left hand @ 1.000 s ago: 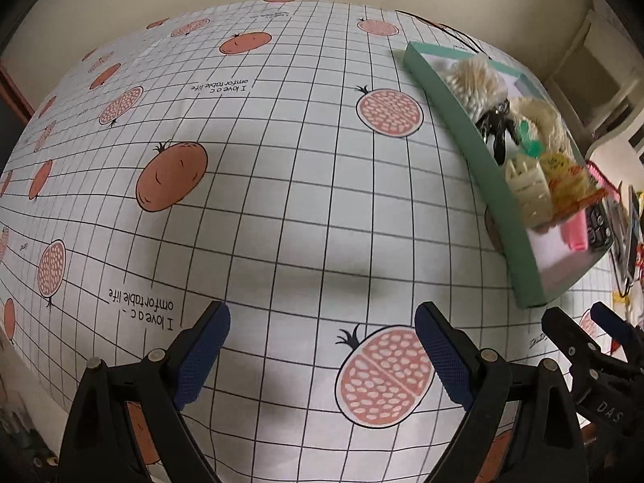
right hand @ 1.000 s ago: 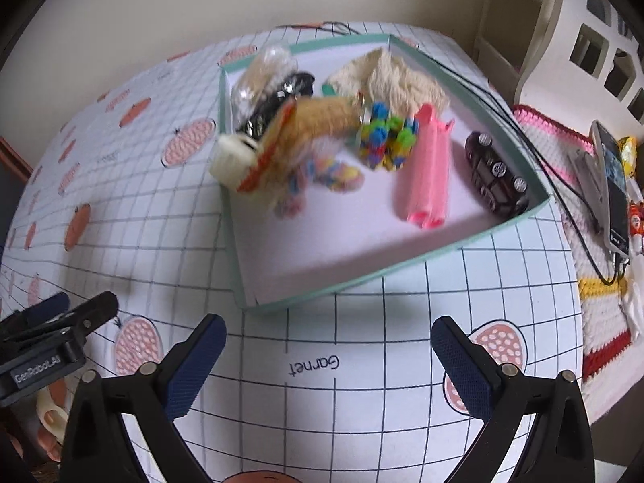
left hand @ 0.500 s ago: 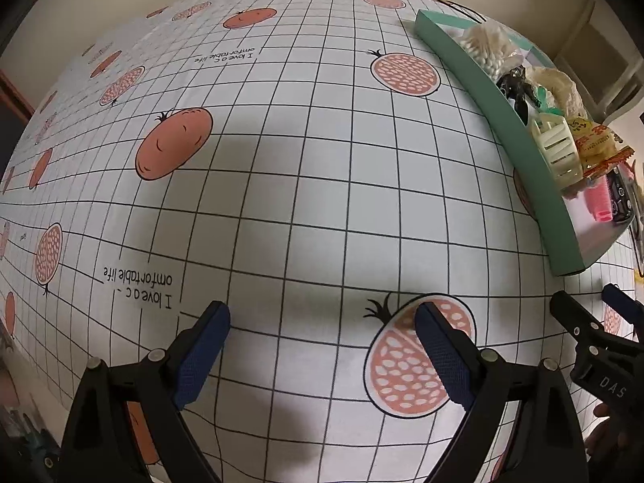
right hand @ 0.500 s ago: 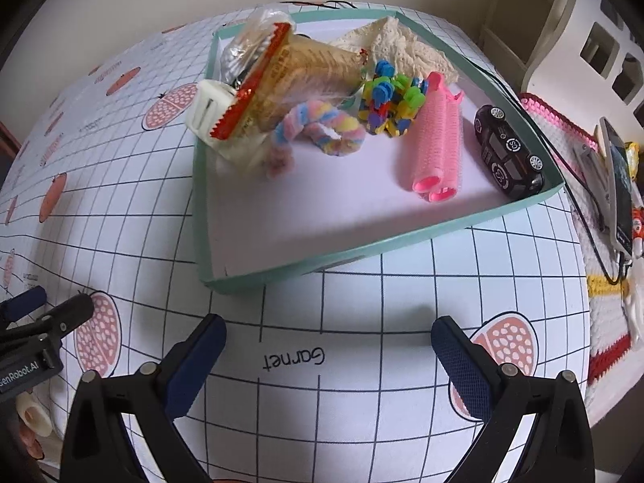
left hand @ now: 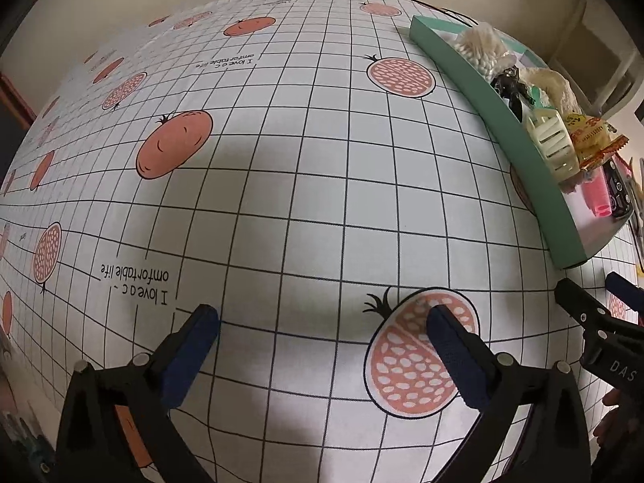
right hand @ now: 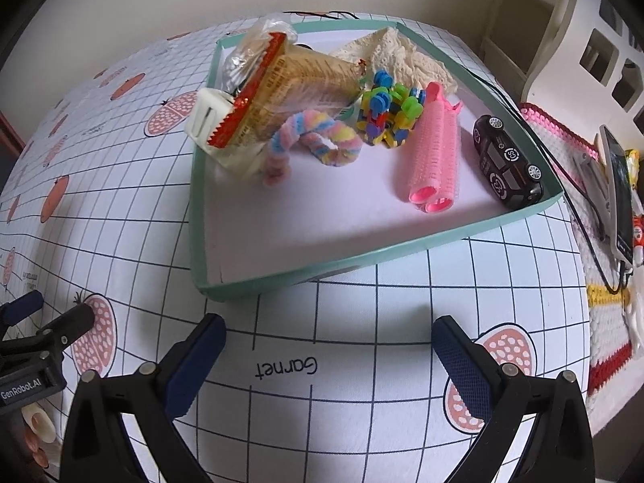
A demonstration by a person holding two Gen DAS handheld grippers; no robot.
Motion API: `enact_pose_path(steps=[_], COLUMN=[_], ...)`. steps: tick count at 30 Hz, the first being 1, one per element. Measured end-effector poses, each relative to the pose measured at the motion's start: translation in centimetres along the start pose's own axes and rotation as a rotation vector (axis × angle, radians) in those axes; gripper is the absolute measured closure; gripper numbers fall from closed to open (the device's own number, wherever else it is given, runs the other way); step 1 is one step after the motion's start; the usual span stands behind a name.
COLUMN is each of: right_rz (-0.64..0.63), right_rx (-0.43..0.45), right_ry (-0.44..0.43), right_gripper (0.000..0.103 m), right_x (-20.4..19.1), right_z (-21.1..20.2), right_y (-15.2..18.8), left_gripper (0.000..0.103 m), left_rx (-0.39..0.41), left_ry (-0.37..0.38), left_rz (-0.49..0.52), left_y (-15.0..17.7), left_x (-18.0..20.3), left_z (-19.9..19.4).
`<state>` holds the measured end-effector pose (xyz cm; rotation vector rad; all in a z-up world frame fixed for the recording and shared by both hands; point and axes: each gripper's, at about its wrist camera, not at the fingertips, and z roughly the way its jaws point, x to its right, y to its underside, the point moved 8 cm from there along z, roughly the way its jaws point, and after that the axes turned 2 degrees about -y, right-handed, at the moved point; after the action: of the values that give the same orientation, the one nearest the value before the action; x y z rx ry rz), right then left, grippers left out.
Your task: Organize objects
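Right wrist view has the right gripper [right hand: 328, 340] hanging over the worktop [right hand: 342, 362], jaws spread wide with nothing between them, just short of the near wall of a shallow mint-green tray [right hand: 402, 247]. Inside the tray, stuff is piled toward the far left corner: a snack packet [right hand: 290, 84] leaning on a cream hair claw clip [right hand: 207, 118], a pastel fuzzy twist [right hand: 314, 141] in front of it, a clump of colourful plastic connector pieces [right hand: 388, 114], two pink hair rollers [right hand: 436, 159] side by side, and a black toy car [right hand: 507, 161] near the right wall. A cream crochet piece [right hand: 406, 58] sits at the back. Left wrist view shows the left gripper [left hand: 322, 330] over bare grid-and-pomegranate cloth, jaws also wide open and empty, with the tray [left hand: 495, 120] well off to its right. A phone [right hand: 620, 197] lies on a knitted mat [right hand: 603, 281] beyond the worktop's right edge.
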<state>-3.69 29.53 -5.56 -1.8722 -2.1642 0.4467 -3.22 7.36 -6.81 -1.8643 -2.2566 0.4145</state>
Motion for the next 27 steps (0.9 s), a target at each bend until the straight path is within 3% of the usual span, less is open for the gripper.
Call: enact_pose_path(steps=[27], right_rz=[-0.002], right_rx=[0.005], right_ry=[0.0], right_gripper=[0.0], right_x=[0.48], right_z=[-0.29], right_y=[0.25], left_gripper=[0.0], left_rx=[-0.002], left_ry=[0.0], left_rz=[0.0], left_y=[-0.25], left_x=[-0.19], left_z=[0.11])
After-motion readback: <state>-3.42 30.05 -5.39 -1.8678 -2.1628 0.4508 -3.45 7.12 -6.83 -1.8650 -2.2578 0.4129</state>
